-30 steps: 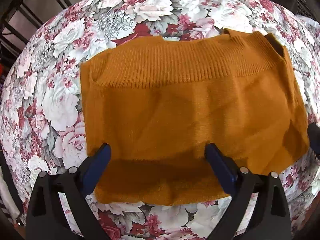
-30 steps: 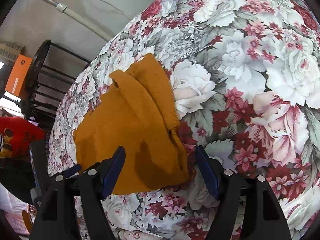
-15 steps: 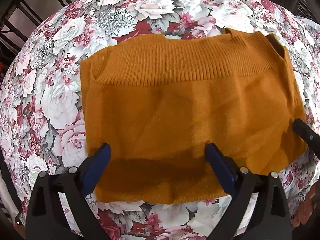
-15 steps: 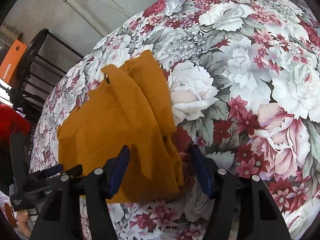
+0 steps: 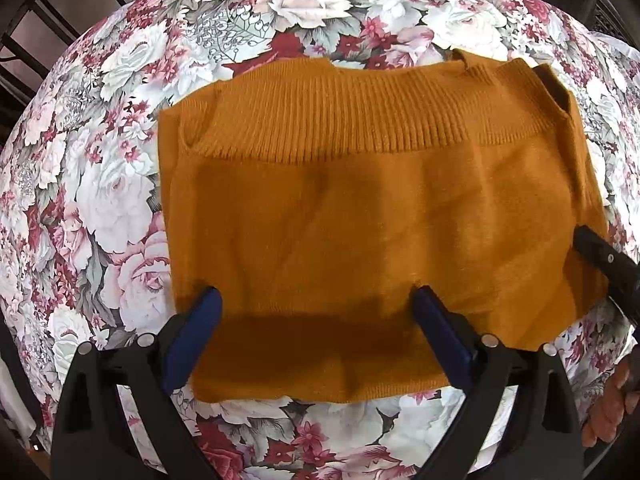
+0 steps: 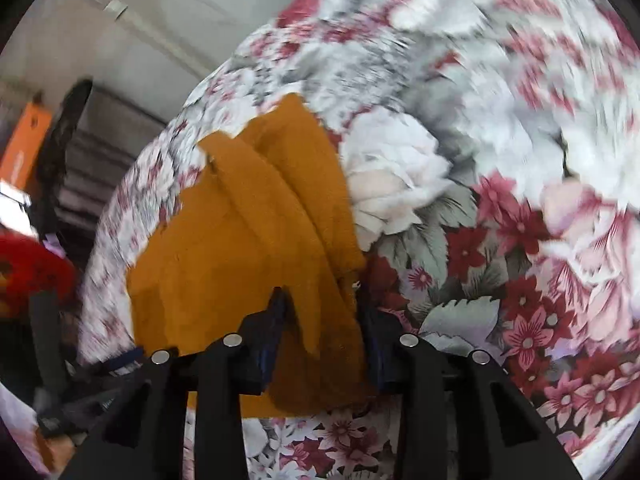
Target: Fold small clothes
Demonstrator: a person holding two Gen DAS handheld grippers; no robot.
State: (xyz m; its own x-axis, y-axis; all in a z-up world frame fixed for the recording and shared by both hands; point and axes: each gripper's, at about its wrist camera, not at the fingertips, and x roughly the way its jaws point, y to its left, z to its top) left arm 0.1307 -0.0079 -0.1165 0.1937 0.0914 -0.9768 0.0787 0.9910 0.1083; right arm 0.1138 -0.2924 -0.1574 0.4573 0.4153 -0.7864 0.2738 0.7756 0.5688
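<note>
A mustard-orange knit sweater [image 5: 360, 216] lies folded flat on a floral tablecloth [image 5: 100, 200], ribbed band at the far side. My left gripper [image 5: 316, 312] is open, its blue fingers resting over the sweater's near edge, gripping nothing. In the blurred right wrist view the sweater [image 6: 248, 248] reaches in between my right gripper's [image 6: 322, 312] fingers, which have narrowed around its near right edge; whether the cloth is pinched is unclear. The right gripper's black finger [image 5: 604, 264] shows at the sweater's right edge in the left wrist view.
The floral cloth [image 6: 500, 200] covers a round table that extends right of the sweater. A dark metal rack [image 5: 24, 32] stands beyond the table's far left. An orange box [image 6: 24, 148] and a red object [image 6: 32, 268] sit off the left side.
My right gripper moved in onto the sweater's right edge and its fingers closed much narrower around the cloth. My left gripper stayed open in place over the near edge.
</note>
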